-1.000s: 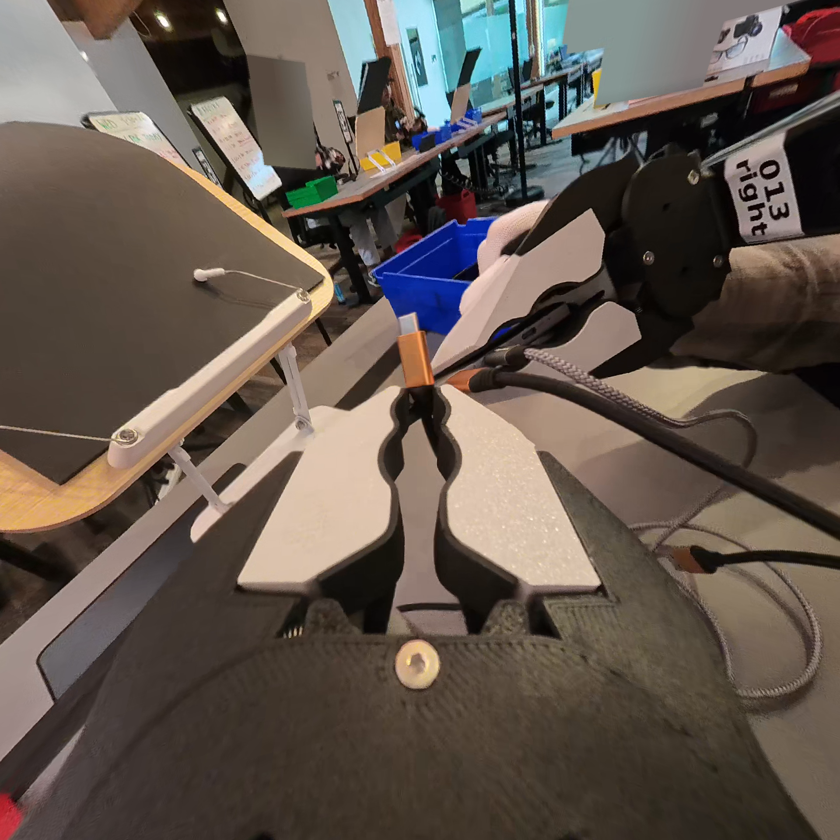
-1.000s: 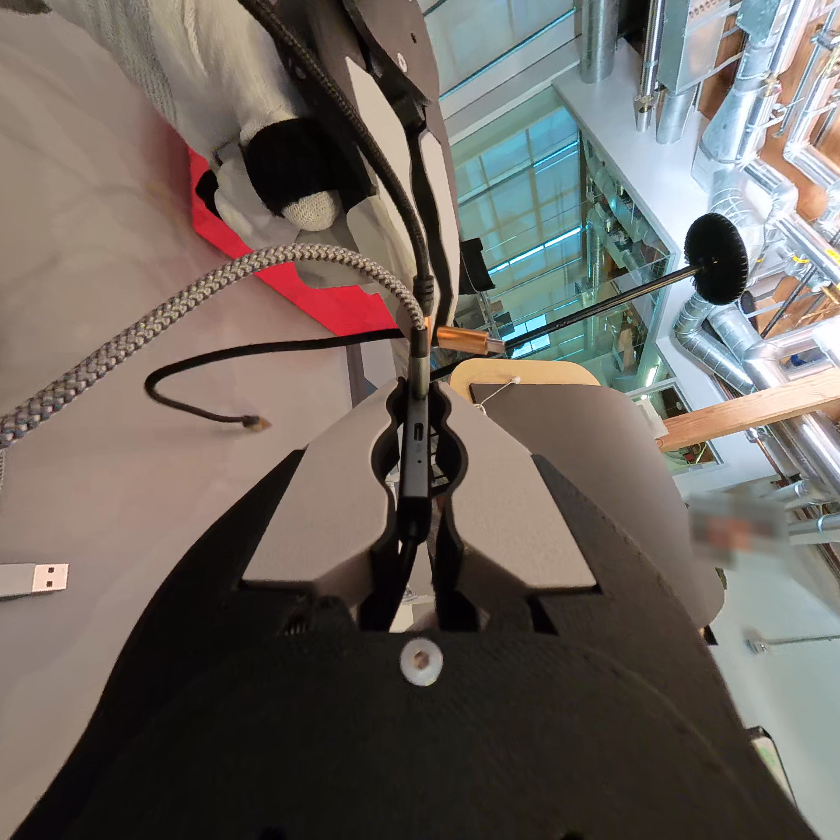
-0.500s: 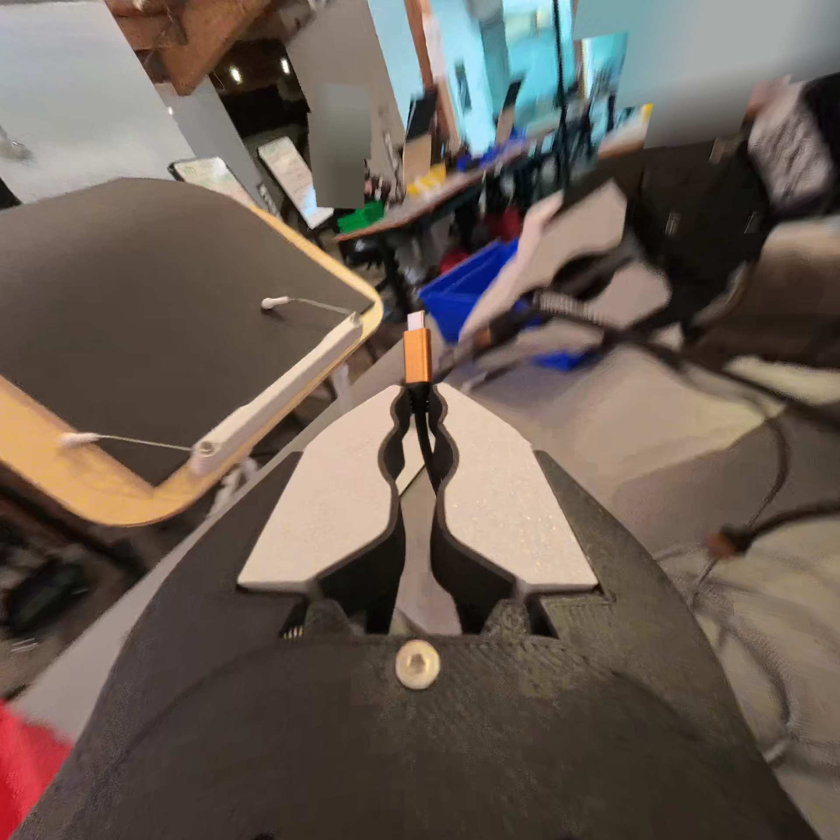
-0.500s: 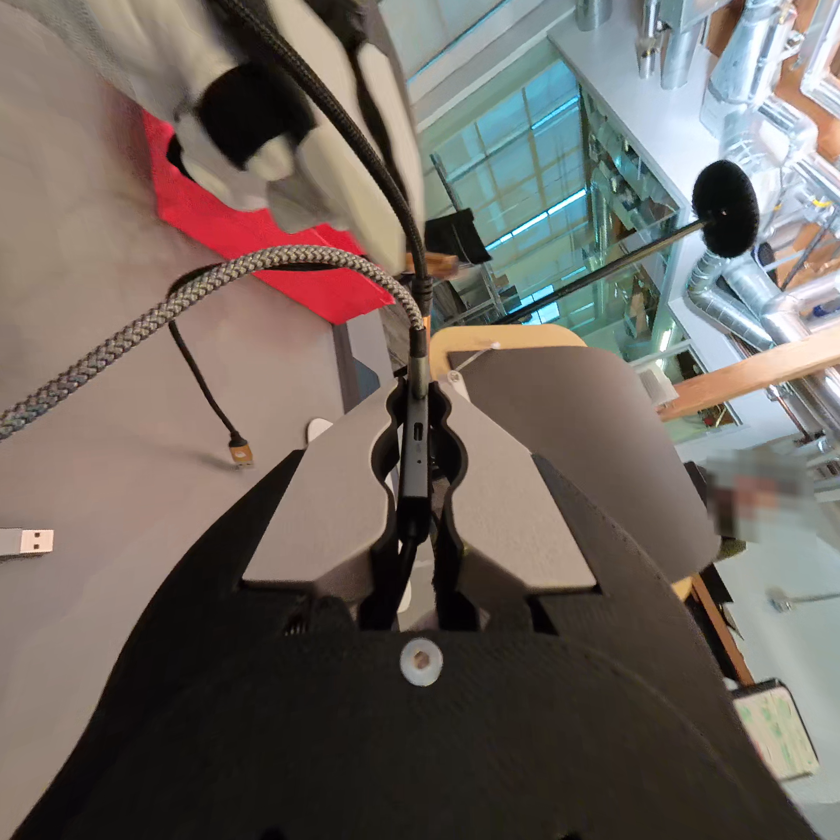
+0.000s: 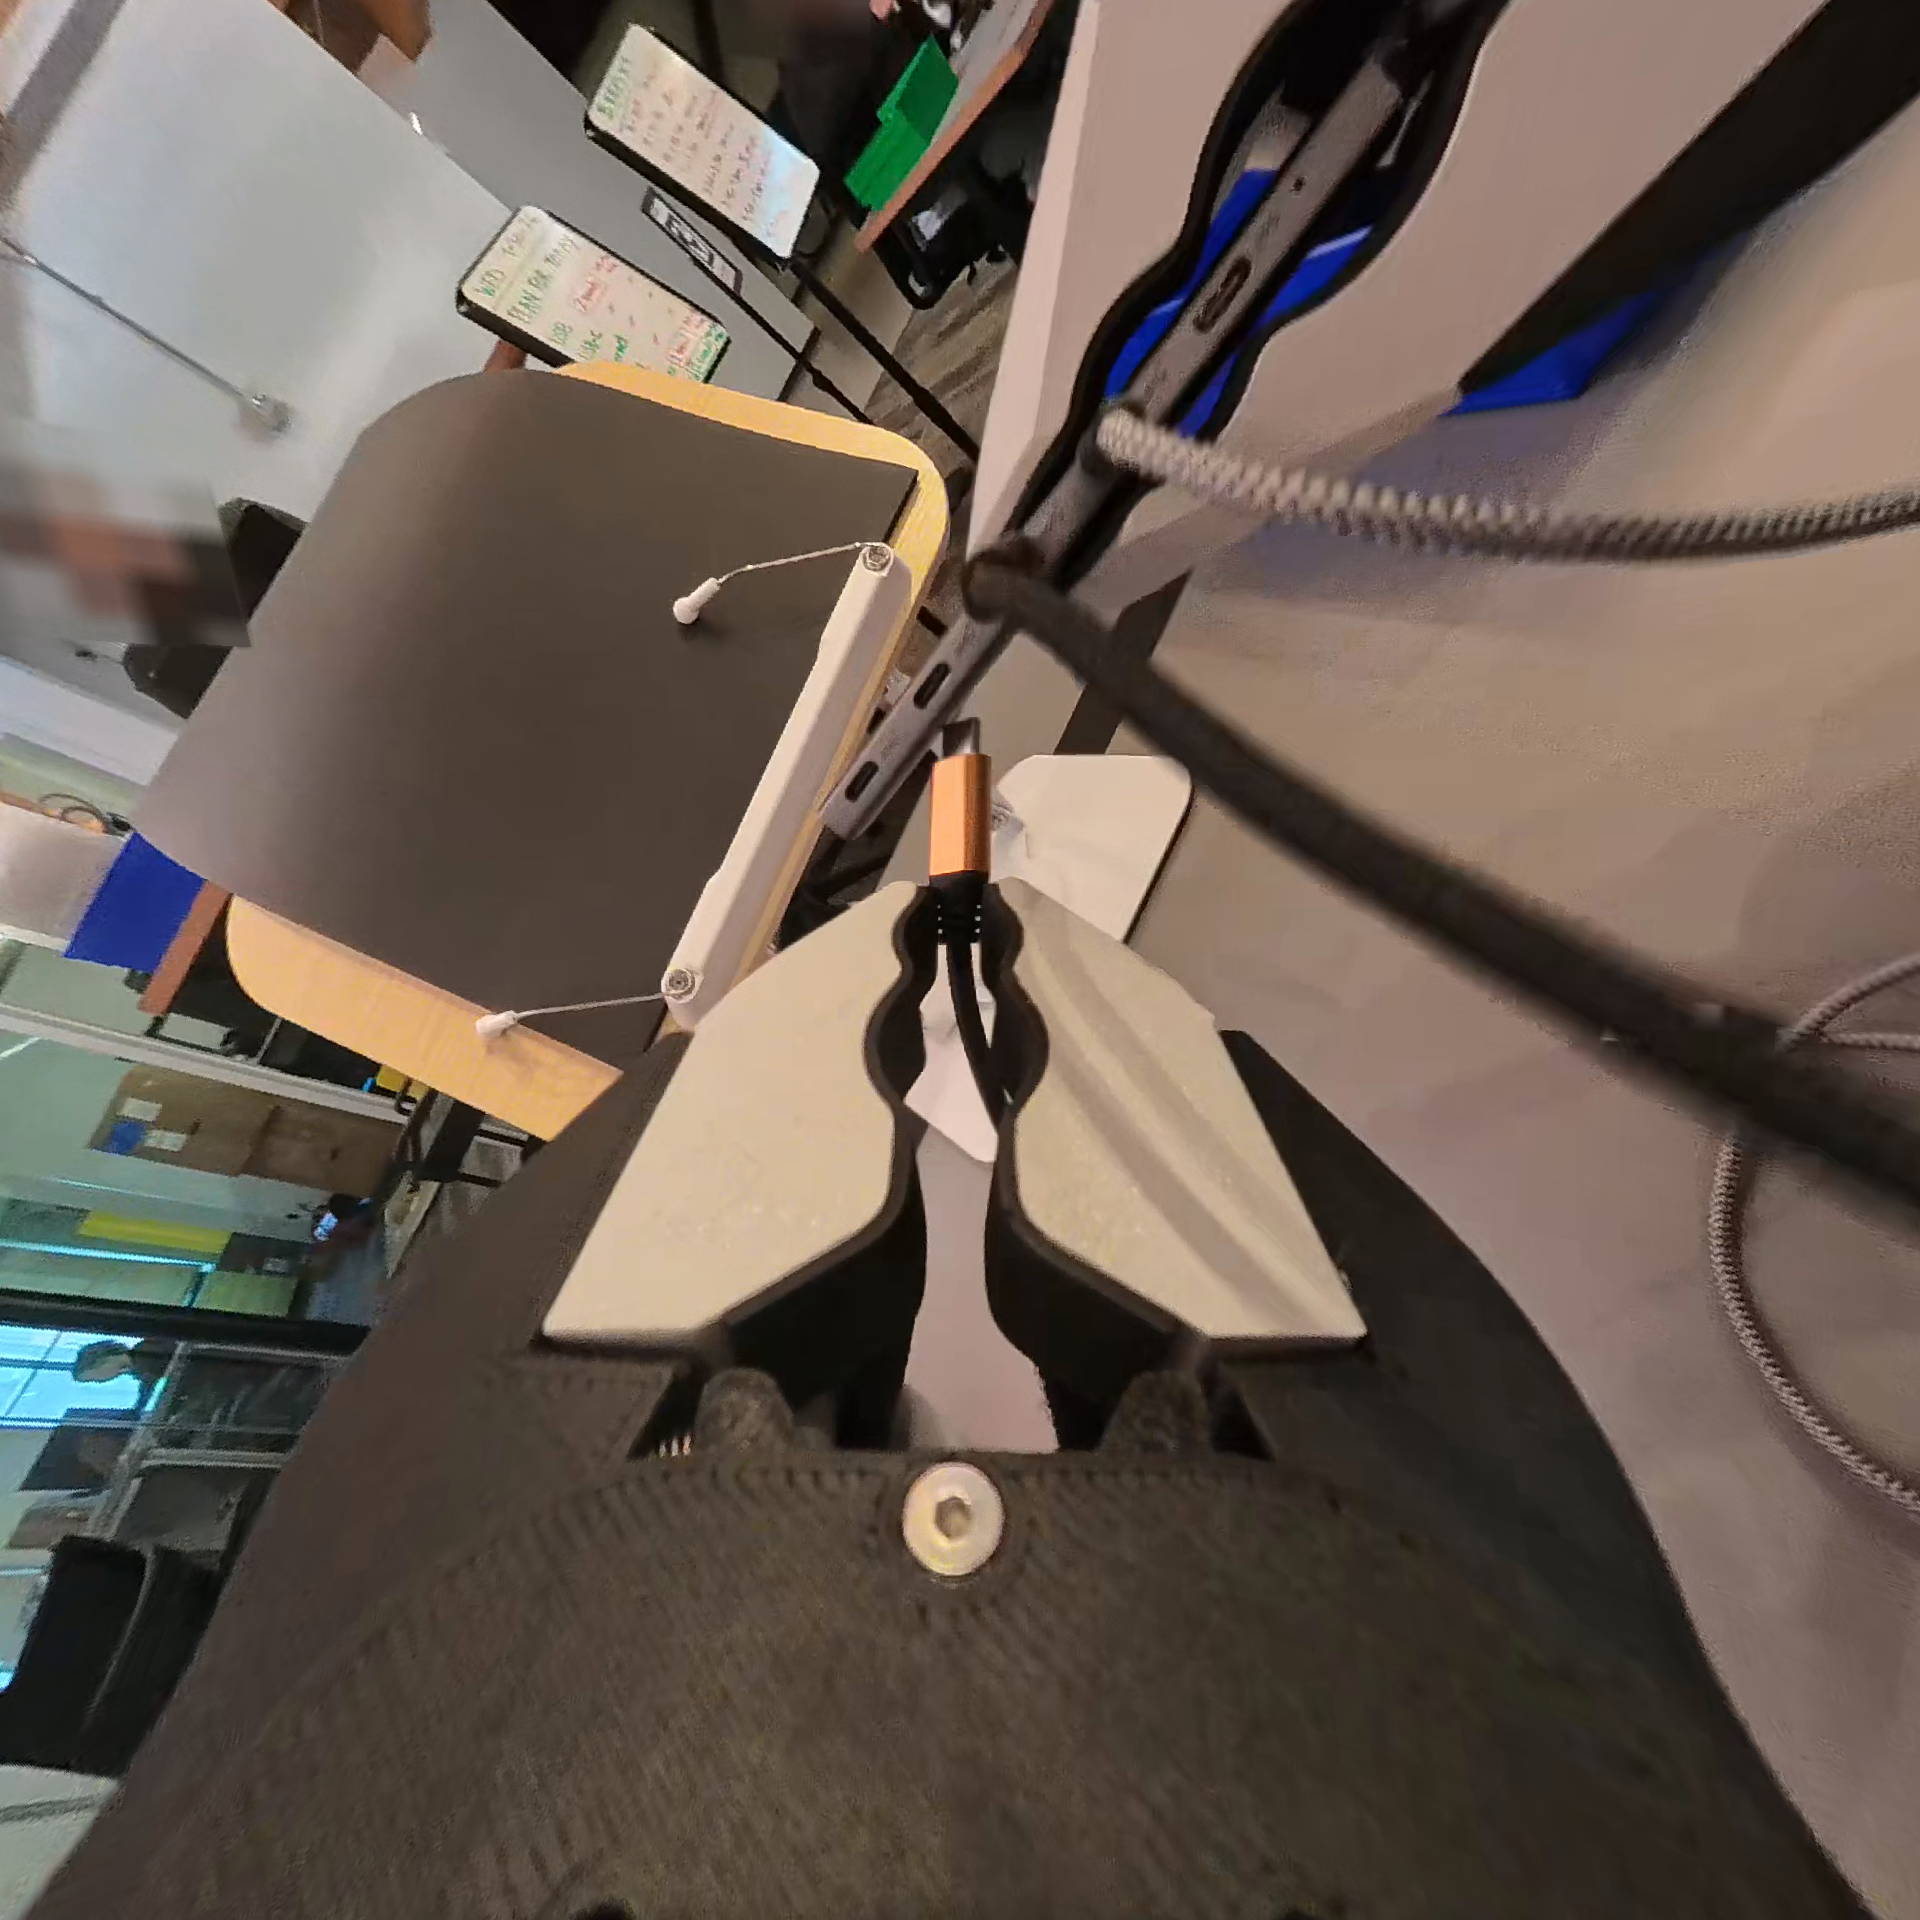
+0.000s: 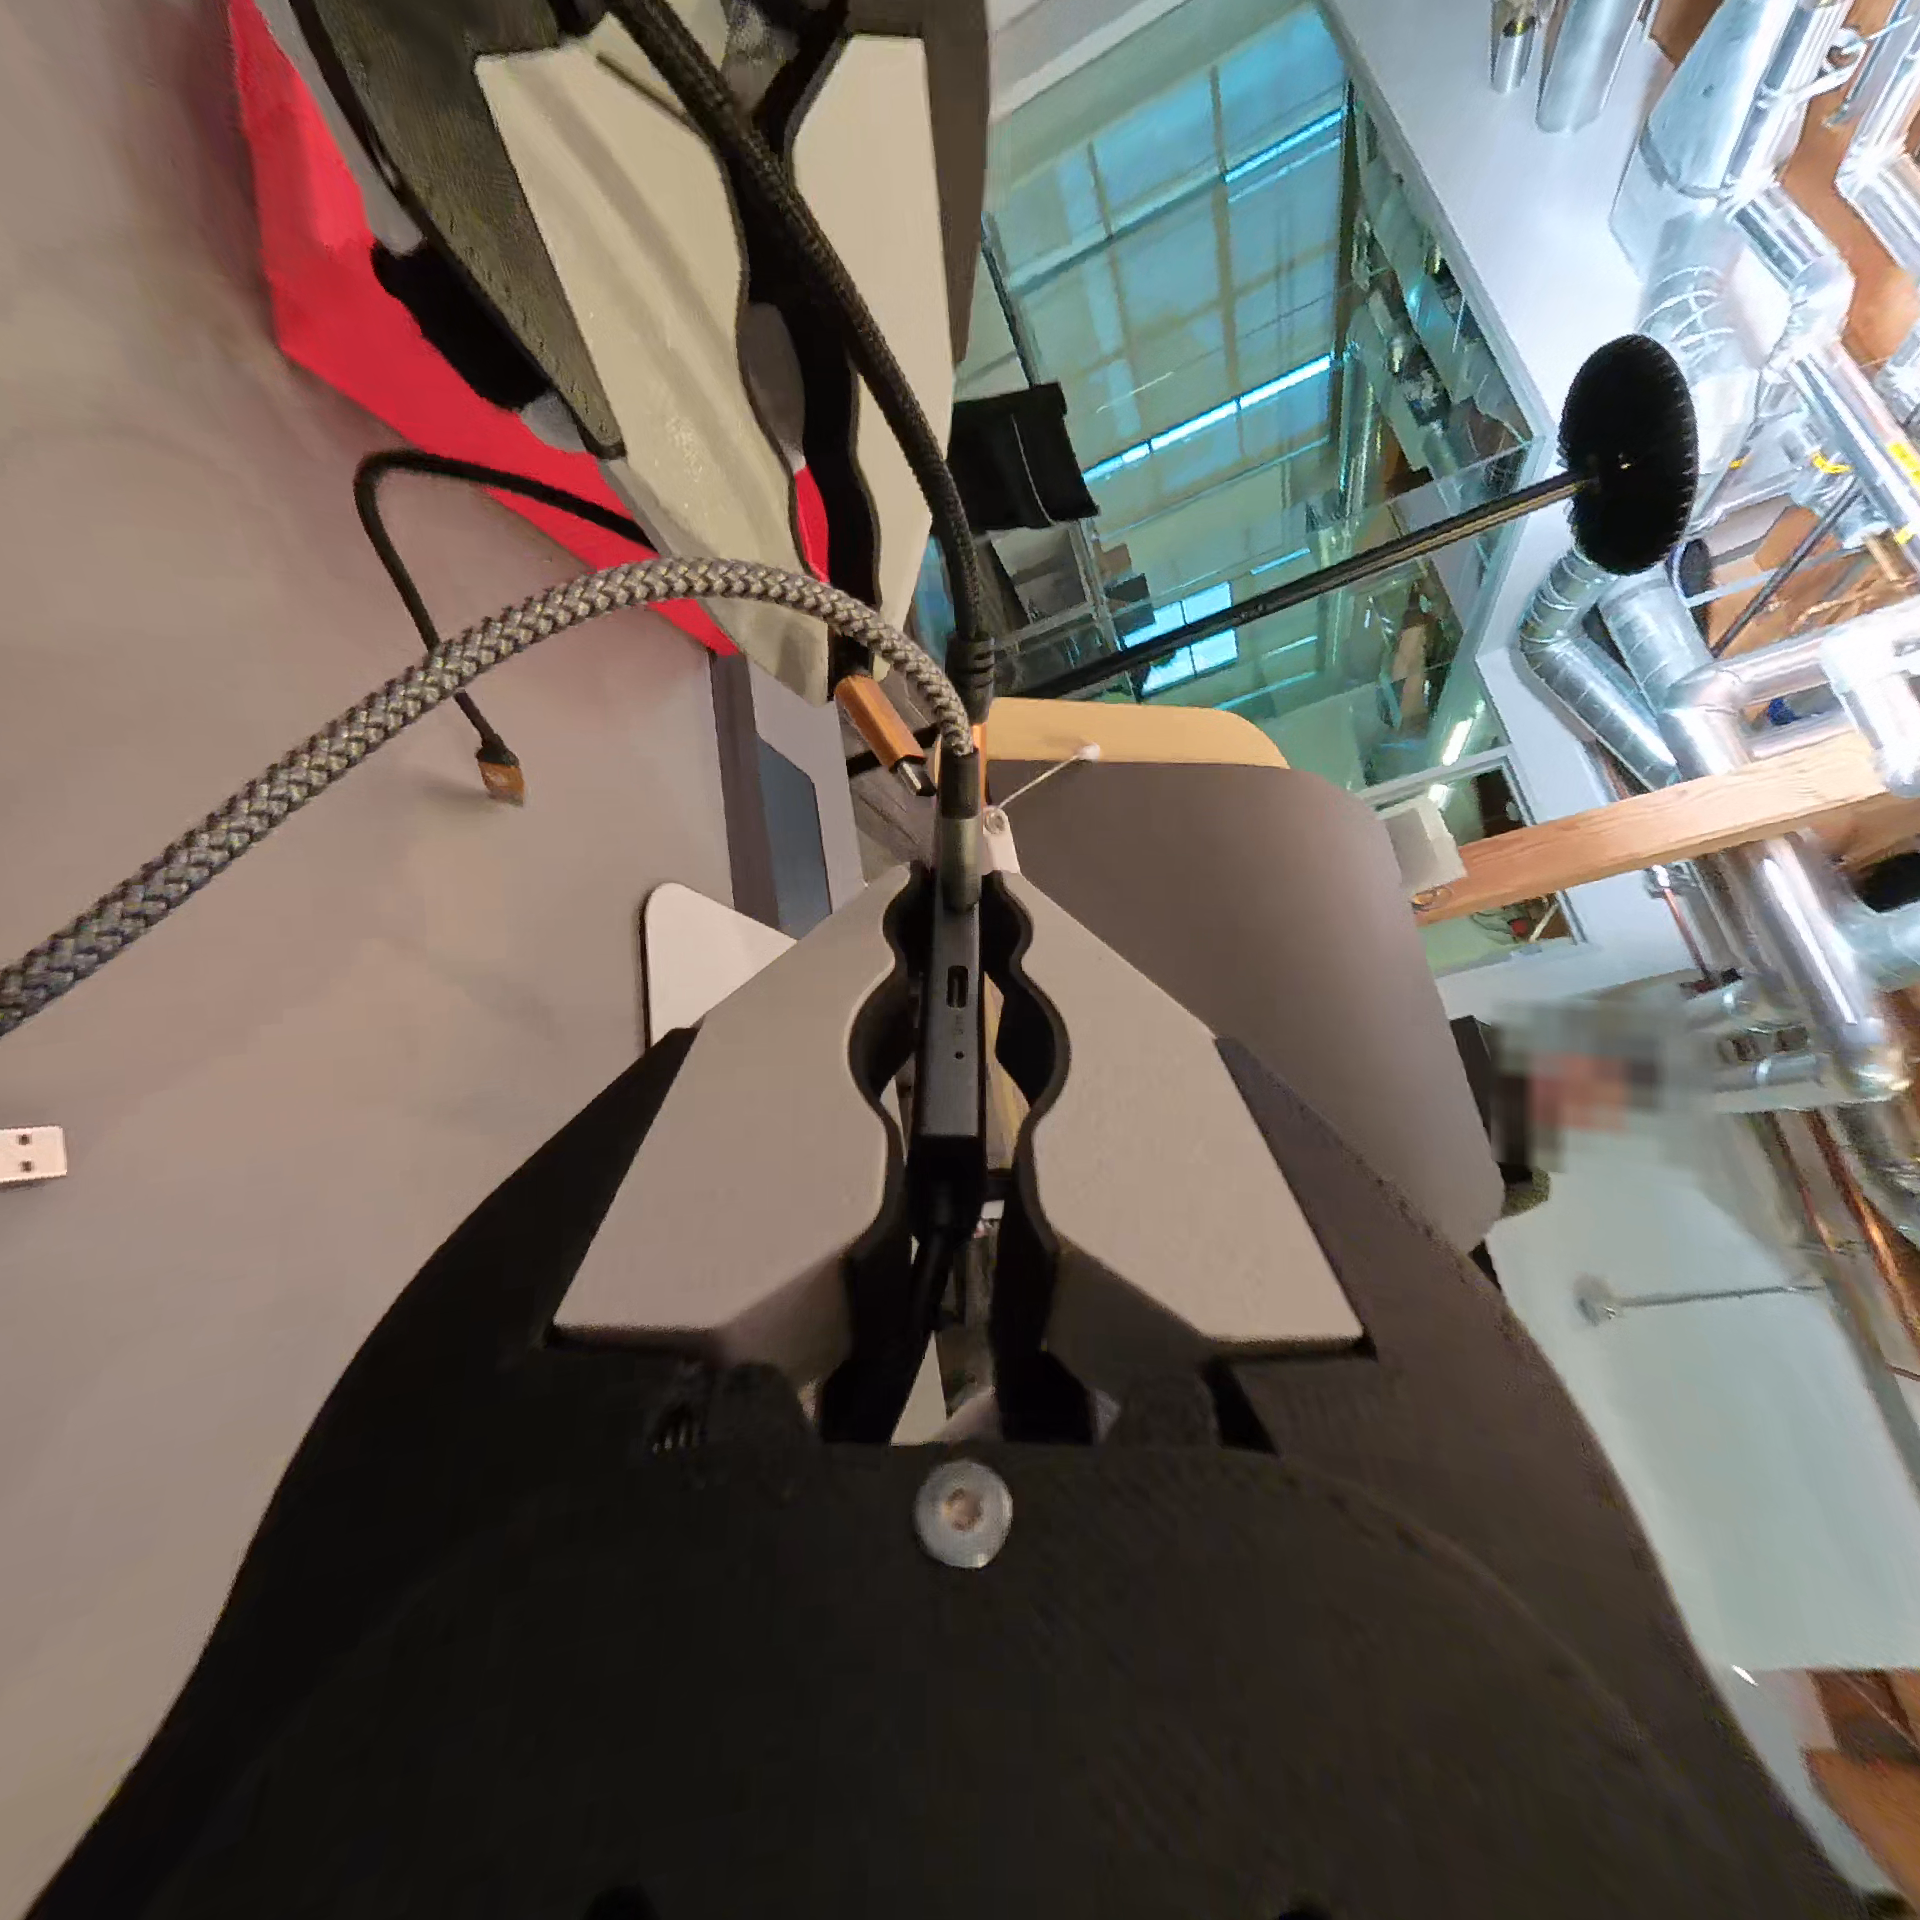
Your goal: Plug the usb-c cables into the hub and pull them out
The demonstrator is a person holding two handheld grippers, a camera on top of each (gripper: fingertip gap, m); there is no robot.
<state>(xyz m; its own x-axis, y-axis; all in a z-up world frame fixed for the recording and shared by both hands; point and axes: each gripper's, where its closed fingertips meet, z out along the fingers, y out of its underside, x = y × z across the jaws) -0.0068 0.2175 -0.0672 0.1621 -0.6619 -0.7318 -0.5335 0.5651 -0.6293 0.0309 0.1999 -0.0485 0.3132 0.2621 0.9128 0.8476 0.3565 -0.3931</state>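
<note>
Item: left gripper [image 5: 958,914] pinching orange usb-c plug [image 5: 958,819], tip just short of hub [image 5: 902,727] at its 11 o'clock; right gripper [image 6: 958,894] clamped on hub; risk: skewed approach would miss or jam the port.

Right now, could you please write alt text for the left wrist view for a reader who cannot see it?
The left gripper, shut on the cable just behind an orange USB-C plug, points the plug at the grey hub held by the right gripper above. A braided grey cable and a black cable run off right over a grey table.
</note>
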